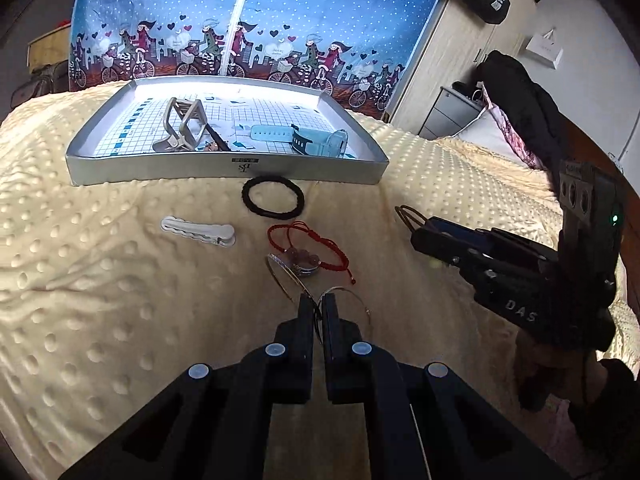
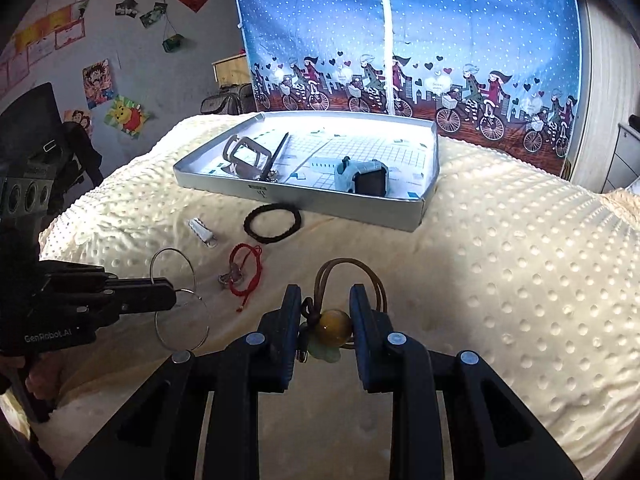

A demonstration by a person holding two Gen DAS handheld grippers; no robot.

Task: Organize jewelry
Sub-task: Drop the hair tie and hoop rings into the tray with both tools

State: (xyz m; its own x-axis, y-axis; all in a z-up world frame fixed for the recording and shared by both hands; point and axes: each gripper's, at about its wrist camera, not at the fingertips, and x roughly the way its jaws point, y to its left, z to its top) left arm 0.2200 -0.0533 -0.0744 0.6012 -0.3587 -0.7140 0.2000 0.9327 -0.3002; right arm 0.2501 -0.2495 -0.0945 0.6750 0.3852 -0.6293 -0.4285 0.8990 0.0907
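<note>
Left gripper (image 1: 318,312): fingers nearly closed, pinching a pair of thin wire hoops (image 2: 182,320); hoops hang loose from the tips, partly resting on the cream bedspread (image 1: 100,280).
Right gripper (image 2: 325,316): fingers parted only by what they clamp, a brown cord bracelet (image 2: 348,280) with an amber bead (image 2: 333,326) and a pale green charm (image 2: 326,354); cord loops stand up beyond the tips.
Slip risk, left: grip only on thin round wire; a tilt or a jolt likely to let one hoop slide out and drop onto the bedspread.
Snag risk, left: red string bracelet (image 1: 308,248) and its beads lie just ahead of the tips, touching one hoop; lifting could drag the string along.
Slip risk, right: hold mainly on a smooth round bead; squeeze off-centre likely to pop it sideways.
Still on bedspread: black hair tie (image 1: 273,196) just before the tray's near wall; white hair clip (image 1: 198,231) to its left.
Tray (image 1: 228,168): toward the far edge of the bedspread; holds a claw clip (image 1: 180,128) by the left wall and a pale blue watch (image 1: 316,140) toward the right wall.
Crossing risk: both loads bound for one tray; simultaneous reach could tangle cord and hoops.
</note>
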